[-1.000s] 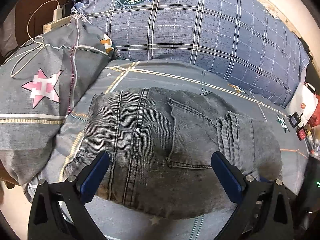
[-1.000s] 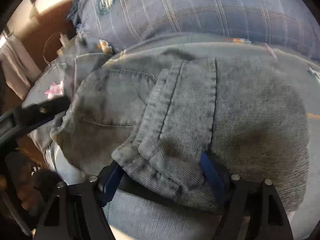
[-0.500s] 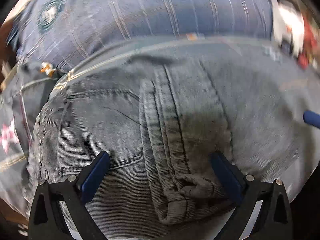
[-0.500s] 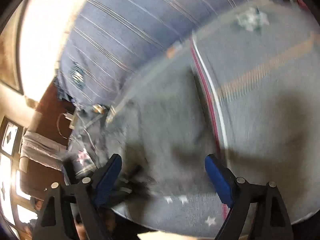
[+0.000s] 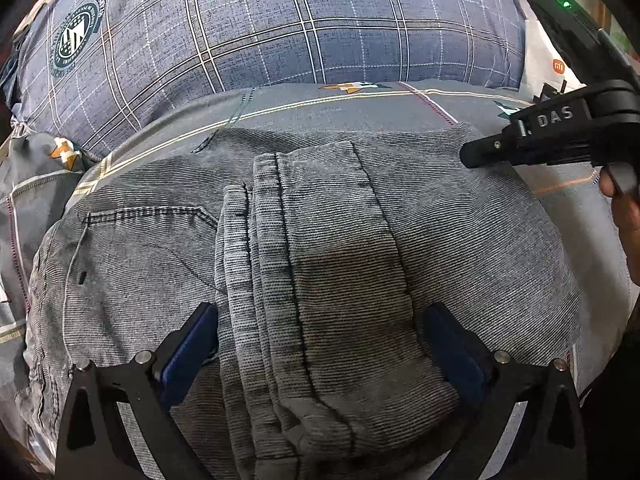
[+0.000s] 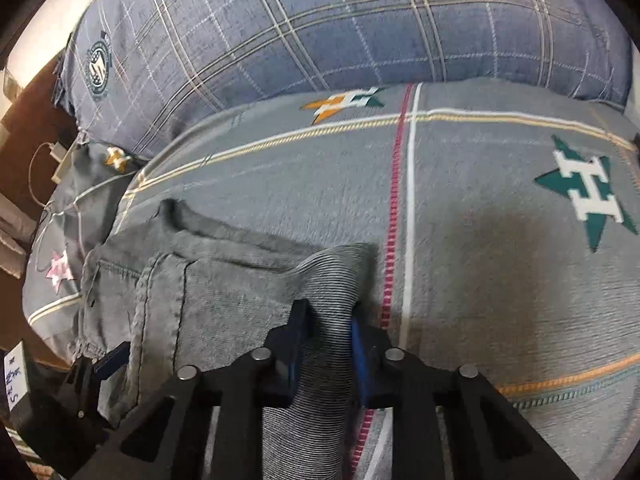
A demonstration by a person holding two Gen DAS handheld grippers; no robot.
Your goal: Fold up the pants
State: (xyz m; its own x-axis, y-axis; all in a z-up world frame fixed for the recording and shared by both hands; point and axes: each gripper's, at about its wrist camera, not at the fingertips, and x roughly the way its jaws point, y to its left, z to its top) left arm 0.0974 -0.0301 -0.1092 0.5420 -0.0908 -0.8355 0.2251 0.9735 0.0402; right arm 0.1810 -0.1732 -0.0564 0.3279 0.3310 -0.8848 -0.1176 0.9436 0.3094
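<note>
Folded grey corduroy pants (image 5: 332,248) lie on the bed, with a back pocket to the left and stitched hems stacked in the middle. My left gripper (image 5: 320,336) stands open low over their near edge, and the thick fold bulges between its blue pads. My right gripper (image 6: 326,320) is at the pants' (image 6: 224,280) right edge. Its jaws are closing, and a bunched strip of the fabric is pinched between the pads. From the left wrist view, the right gripper (image 5: 466,156) shows at the pants' far right corner, held by a hand (image 5: 628,216).
A grey bedsheet (image 6: 480,240) with stripes and star emblems covers the bed. A large blue plaid pillow (image 5: 280,28) lies along the far side. A grey pillow (image 6: 60,240) and a white cable (image 6: 44,156) are at the left. A white bag (image 5: 548,64) stands at the far right.
The right gripper let go of the hem fold, swung right over the sheet and shut on the pants' right edge. The left gripper moved right from the pocket area to straddle the hem fold.
</note>
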